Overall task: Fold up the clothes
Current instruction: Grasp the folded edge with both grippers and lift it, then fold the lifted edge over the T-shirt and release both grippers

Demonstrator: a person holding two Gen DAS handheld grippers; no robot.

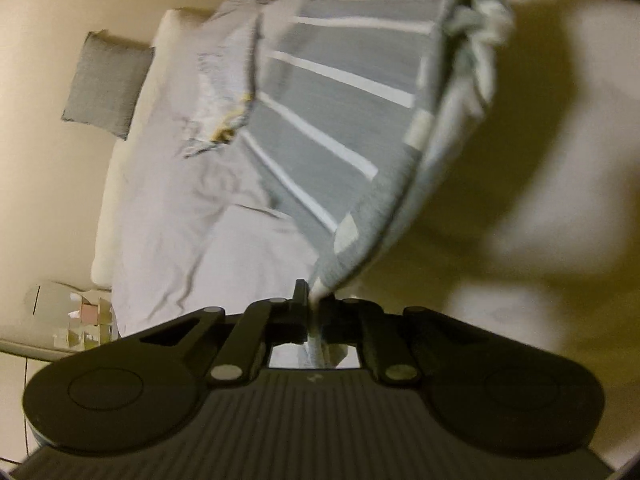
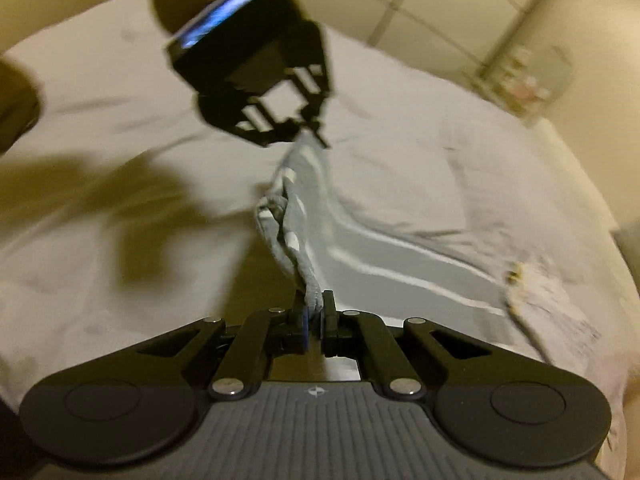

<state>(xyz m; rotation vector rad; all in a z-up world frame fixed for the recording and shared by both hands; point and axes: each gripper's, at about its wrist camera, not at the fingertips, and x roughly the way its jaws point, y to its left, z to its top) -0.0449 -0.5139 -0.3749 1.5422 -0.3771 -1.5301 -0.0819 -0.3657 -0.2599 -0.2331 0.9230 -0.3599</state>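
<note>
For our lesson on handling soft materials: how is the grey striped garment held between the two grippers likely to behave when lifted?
Probably floppy: the grey striped garment sags in a curve between the left gripper and the right gripper. Likely light, since thin pinches of its edge hold it up. It bunches into folds near the middle, so it may twist.

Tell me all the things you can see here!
Striped shirt: one, grey with white stripes, held up over the bed between both grippers.
Bed sheet: one, white, covering the bed.
Pillow: one, grey, at the bed's far end in the left view.
Printed garment: one, pale, lying on the bed beside the shirt.
Left hand-held gripper: one, black, shut on the shirt's edge.
Right hand-held gripper: one, black, shut on the shirt's edge.
</note>
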